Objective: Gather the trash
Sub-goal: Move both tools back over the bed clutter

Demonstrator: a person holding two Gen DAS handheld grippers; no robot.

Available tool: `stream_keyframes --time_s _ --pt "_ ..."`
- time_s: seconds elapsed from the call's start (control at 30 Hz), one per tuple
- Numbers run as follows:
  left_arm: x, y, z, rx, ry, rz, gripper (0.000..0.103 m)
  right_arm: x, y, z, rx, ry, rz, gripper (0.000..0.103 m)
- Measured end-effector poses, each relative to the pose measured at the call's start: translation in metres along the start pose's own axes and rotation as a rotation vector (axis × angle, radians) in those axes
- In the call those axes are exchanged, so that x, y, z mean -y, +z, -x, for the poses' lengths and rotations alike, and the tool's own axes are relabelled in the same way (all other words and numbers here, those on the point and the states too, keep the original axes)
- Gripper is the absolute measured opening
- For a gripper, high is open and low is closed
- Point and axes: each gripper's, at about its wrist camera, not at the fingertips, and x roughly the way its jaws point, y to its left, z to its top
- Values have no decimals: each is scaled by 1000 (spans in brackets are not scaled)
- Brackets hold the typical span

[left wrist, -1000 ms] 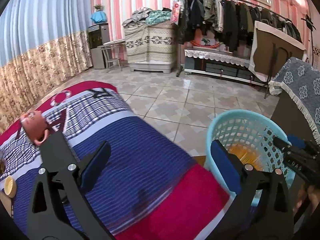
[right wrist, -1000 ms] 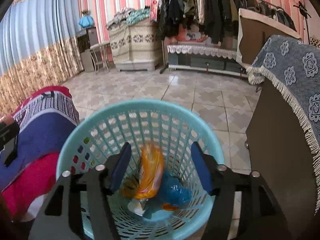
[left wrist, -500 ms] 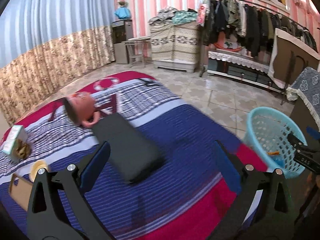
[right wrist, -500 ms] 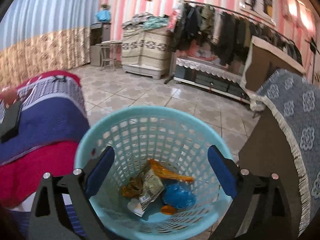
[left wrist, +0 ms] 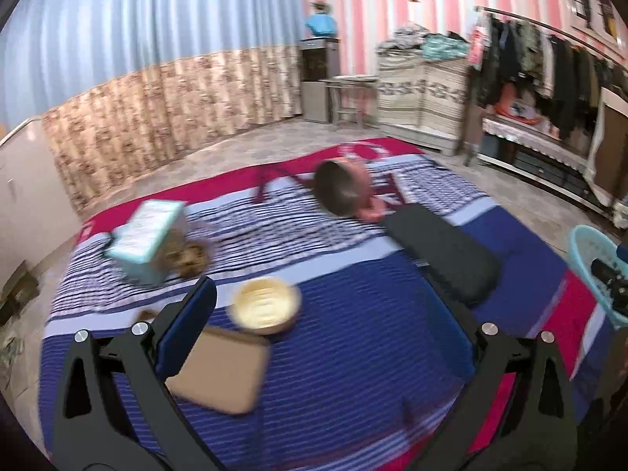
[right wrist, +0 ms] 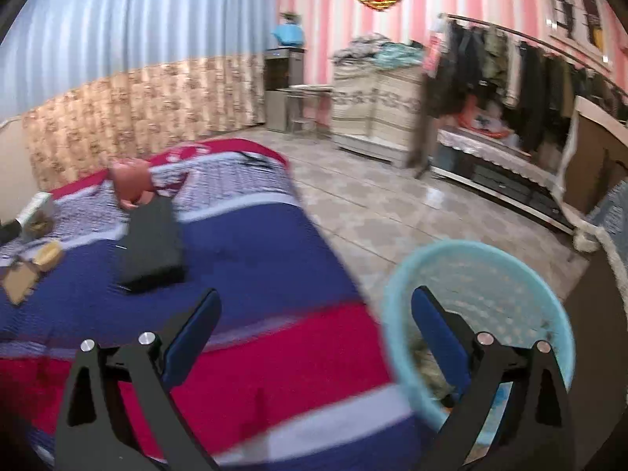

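Observation:
My left gripper (left wrist: 314,306) is open and empty above the striped blue and red bedcover (left wrist: 353,353). Under it lie a yellow round lid (left wrist: 265,306) and a flat brown cardboard piece (left wrist: 219,373). A light blue carton (left wrist: 147,237) with brown crumpled scraps (left wrist: 190,257) lies further left. My right gripper (right wrist: 314,325) is open and empty over the bed's red edge, left of the light blue trash basket (right wrist: 482,271), which holds wrappers (right wrist: 428,369). The basket also shows in the left wrist view (left wrist: 588,251).
A black flat pad (left wrist: 443,251) and a pink piggy bank (left wrist: 343,190) lie on the bed. A tiled floor (right wrist: 392,212), a clothes rack (right wrist: 530,66) and a covered cabinet (right wrist: 604,204) stand beyond the basket.
Both grippers swung left, away from the basket toward the bed. The left one now looks at the lid, cardboard and carton. The right one left the basket's top.

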Motion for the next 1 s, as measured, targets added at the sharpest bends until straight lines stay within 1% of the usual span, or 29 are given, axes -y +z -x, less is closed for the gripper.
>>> stream_keyframes --time_s 0.07,0.13,0.27,0.37,0.43,0.53,0.6,0.7,0.77,0.87,1.0 --pt "-20 -2 1 -4 29 19 97 -20 6 -1 -6 61 3 96" --pt "-44 -8 2 -12 67 41 97 -49 10 -4 -15 126 22 96" --pt "-87 -19 1 -31 127 90 97 -100 7 -10 -48 179 91 98" --pt "-120 -25 1 -34 166 132 97 -140 6 -12 -64 242 129 98" --pt "-140 -31 2 -39 189 156 97 -162 5 -12 -71 269 153 98" --pt "-164 -39 2 -46 222 180 97 -199 4 -17 -88 314 197 98" --pt "-179 -46 1 -58 232 205 97 -217 4 -23 -95 333 221 98" --pt "-192 -52 -2 -70 238 226 97 -245 4 -36 -121 357 238 98" --pt "-195 -56 -2 -70 245 228 97 -264 2 -47 -150 383 225 98" --pt "-198 -58 -5 -73 259 223 97 -288 0 -61 -176 394 230 98" --pt "-201 -59 -10 -76 265 220 97 -311 -1 -76 -197 414 243 98"
